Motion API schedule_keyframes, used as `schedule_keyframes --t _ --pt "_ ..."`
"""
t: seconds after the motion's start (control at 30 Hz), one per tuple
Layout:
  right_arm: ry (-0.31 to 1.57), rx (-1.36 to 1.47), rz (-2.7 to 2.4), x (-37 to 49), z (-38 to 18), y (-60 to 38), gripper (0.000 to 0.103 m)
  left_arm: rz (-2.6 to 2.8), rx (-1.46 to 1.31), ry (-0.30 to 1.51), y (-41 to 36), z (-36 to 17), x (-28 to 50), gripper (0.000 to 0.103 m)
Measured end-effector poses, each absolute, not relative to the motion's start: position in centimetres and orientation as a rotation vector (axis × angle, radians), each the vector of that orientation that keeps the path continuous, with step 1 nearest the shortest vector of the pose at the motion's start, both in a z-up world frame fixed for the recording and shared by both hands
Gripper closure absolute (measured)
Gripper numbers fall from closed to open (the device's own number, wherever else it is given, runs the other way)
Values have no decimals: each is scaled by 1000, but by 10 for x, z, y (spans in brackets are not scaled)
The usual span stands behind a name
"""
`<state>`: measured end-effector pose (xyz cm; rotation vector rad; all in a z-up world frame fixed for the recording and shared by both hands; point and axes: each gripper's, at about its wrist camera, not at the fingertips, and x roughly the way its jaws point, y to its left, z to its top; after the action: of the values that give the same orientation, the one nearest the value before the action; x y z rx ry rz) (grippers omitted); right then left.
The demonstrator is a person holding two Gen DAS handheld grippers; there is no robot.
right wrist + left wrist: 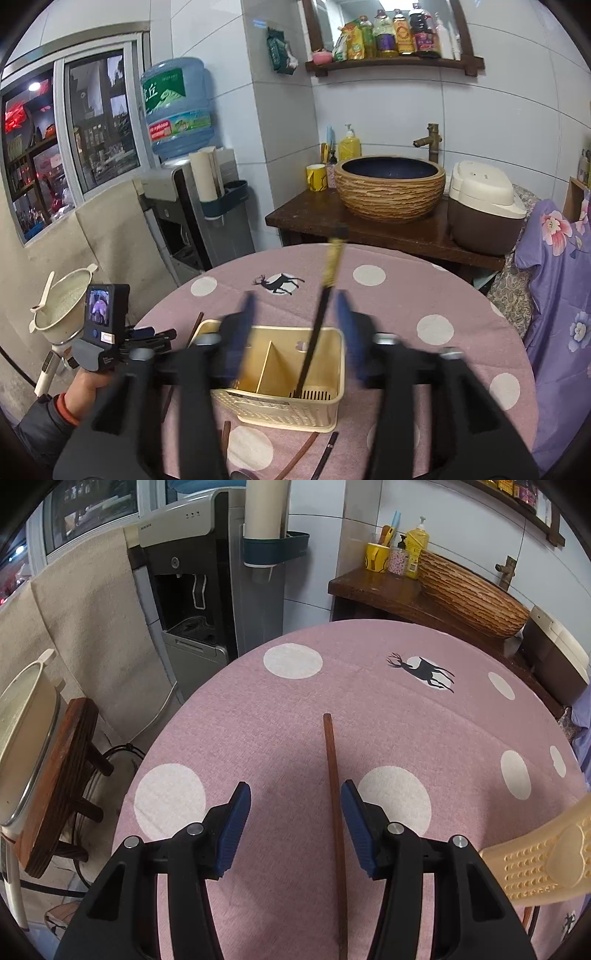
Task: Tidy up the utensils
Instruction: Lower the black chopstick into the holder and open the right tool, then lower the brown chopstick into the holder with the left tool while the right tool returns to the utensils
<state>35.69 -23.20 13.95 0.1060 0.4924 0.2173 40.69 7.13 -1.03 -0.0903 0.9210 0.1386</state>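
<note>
Our left gripper (295,825) hangs with its blue-padded jaws spread and empty above the pink dotted tablecloth (258,709). A long reddish-brown wooden chopstick (334,797) lies between them, close to the right-hand pad, its long axis running straight away along the fingers. Our right gripper (295,332), blurred, is also spread above the cream plastic utensil basket (284,413), where a black chopstick with a gold top (317,325) stands in the right compartment. We judge the left gripper nearer the lying chopstick.

We see a water dispenser (199,206) with its blue bottle (177,107), a woven basin (389,188), a rice cooker (484,206), a yellow mug (316,177) and a yellow soap bottle (349,146).
</note>
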Motion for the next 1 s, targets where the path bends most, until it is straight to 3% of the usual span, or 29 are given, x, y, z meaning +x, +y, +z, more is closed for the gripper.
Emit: schedule_keyframes --t 0.33,0.63,1.0 --pt "378 59 116 314 129 -244 46 172 -13 953 46 -32 455 54" --pt "418 107 118 283 100 -262 46 177 37 917 34 -44 462 95" --pt "445 212 119 253 79 -287 46 198 -7 909 38 -43 459 95"
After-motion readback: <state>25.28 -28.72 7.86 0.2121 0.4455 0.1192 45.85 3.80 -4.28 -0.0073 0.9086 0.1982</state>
